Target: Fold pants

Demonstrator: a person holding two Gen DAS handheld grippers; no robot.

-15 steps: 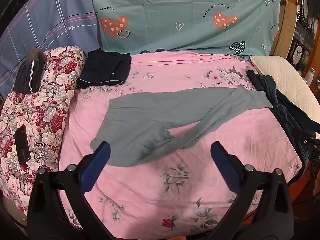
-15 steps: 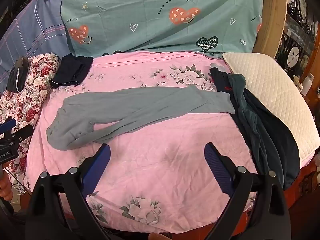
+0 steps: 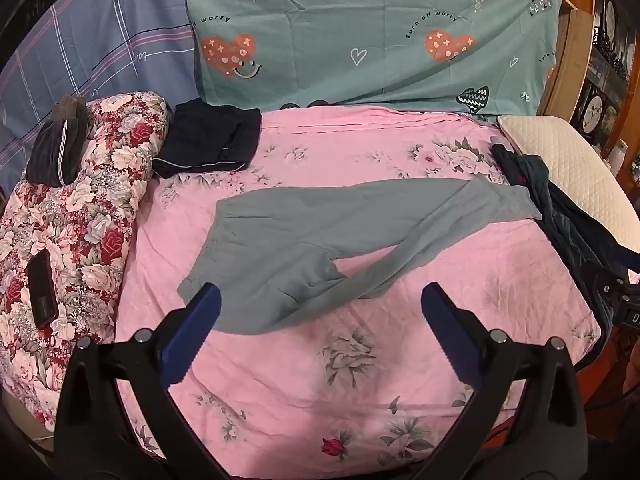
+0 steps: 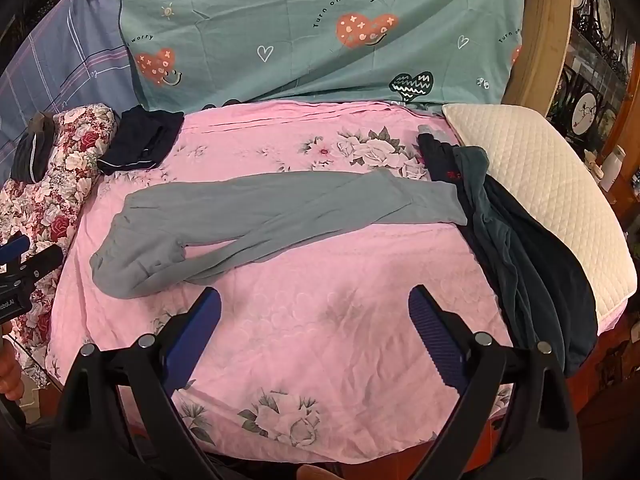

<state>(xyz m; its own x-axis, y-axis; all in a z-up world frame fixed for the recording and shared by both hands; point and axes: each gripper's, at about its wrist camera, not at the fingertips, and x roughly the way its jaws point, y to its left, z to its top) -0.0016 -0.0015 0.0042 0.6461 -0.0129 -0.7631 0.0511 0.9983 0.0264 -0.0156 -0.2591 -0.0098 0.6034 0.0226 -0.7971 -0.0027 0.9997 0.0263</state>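
Grey-green pants (image 3: 320,240) lie spread across the pink floral bed sheet (image 3: 320,380), waistband to the left, legs running right. In the right wrist view the same pants (image 4: 248,216) stretch from left to the dark clothes at right. My left gripper (image 3: 320,300) hovers open above the near edge of the pants' seat, its left blue finger (image 3: 192,328) over the cloth, nothing held. My right gripper (image 4: 314,304) stands open over bare sheet, just in front of the lower pant leg. The left gripper's tip (image 4: 16,248) shows at that view's left edge.
A folded dark garment (image 3: 212,144) lies at the back left. A floral quilt (image 3: 80,220) with a black phone (image 3: 42,288) and a dark bundle (image 3: 58,148) borders the left. Dark clothes (image 4: 520,260) and a white quilted pillow (image 4: 540,192) lie right. Teal bedding (image 3: 360,40) stands behind.
Both grippers have drifted slightly; the pants lie as they did and neither gripper has taken hold of anything.
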